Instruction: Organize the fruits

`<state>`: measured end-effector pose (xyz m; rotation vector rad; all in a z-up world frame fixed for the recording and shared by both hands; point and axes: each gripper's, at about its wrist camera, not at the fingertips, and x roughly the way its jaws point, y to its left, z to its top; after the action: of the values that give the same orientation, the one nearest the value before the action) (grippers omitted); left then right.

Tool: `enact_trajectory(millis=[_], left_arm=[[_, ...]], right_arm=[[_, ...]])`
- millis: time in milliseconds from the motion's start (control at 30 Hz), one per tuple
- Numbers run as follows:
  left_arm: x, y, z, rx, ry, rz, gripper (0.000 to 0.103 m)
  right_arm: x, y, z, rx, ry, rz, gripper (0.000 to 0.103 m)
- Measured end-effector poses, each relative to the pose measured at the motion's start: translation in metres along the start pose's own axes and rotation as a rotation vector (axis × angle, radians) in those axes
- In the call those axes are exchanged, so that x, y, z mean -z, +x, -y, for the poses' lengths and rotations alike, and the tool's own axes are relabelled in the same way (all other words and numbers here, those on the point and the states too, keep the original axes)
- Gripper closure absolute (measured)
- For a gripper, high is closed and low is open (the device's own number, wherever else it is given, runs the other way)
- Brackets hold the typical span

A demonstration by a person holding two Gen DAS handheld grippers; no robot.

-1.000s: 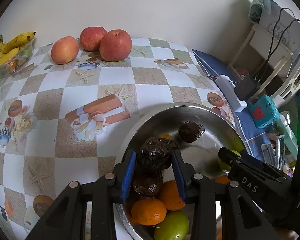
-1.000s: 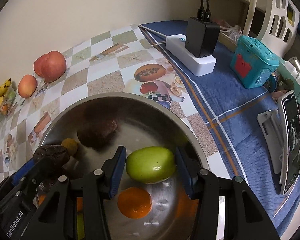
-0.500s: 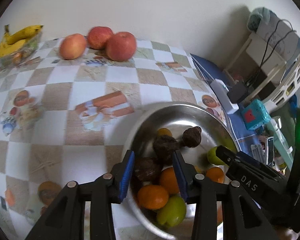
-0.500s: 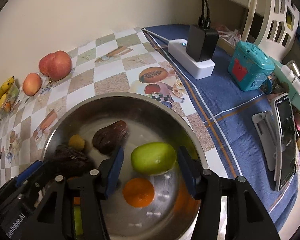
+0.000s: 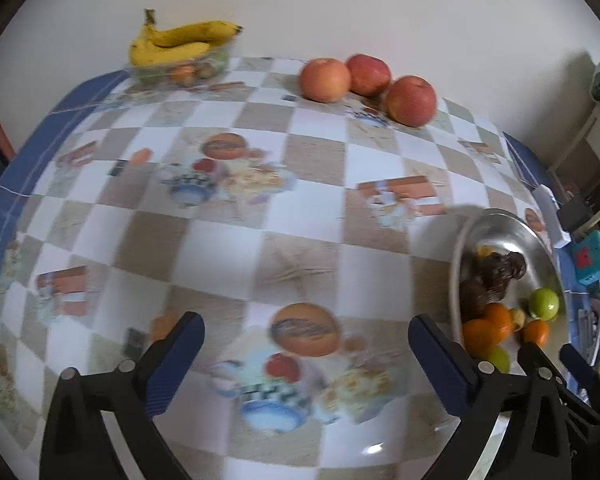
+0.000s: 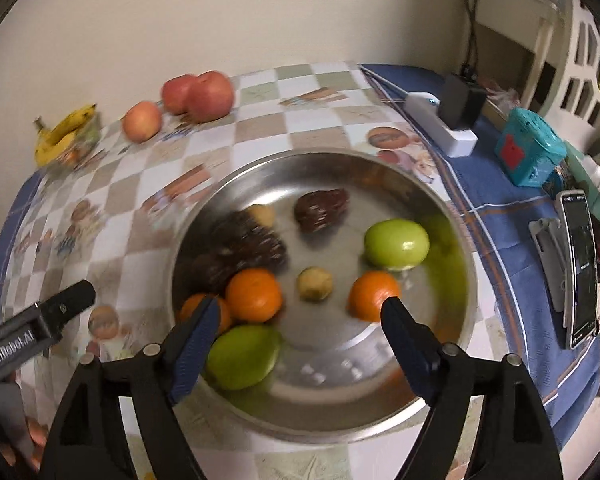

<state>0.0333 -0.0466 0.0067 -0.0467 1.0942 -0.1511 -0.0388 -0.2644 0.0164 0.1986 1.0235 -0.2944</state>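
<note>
- Hovering above a steel bowl (image 6: 456, 248) of mixed fruit, the right tongs (image 6: 296, 320) stand wide and hold nothing; the left tongs (image 5: 306, 344) are also wide and bare, out over the checkered bench (image 5: 228, 248) beside the bowl.
- In the bowl lie two green fruits (image 6: 396, 242), three oranges (image 6: 253, 294), several dark wrinkled fruits (image 6: 321, 210) and a small tan one (image 6: 315, 284).
- Three apples (image 5: 411, 100) and a banana bunch (image 5: 180, 42) on a clear tub sit near the far wall, well apart from the bowl.
- The step appears to be picking the next fruit for sorting. The near green fruit and orange lie touching between the right tongs' tips, so the sound approach is to centre on one fruit, come straight down, and close gently so round skin does not roll or squirt out.
</note>
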Motion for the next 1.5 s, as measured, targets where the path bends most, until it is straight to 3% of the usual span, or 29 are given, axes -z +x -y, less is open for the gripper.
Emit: enact_trajectory(millis=[367,1000,1500], left_arm=[[0.020,-0.025,-0.018,-0.054,0.102,0.026,0.000],[0.023,-0.032,-0.019,-0.169,0.108,0.030,0.000],[0.024,-0.026,-0.018,-0.171,0.119,-0.016,0.000]], right_arm=[[0.022,-0.019,-0.030,-0.014,-0.050,0.010,0.020],[0.021,-0.020,-0.026,0.013,-0.035,0.017,0.020],[0.022,-0.018,-0.028,0.017,-0.047,0.004,0.020]])
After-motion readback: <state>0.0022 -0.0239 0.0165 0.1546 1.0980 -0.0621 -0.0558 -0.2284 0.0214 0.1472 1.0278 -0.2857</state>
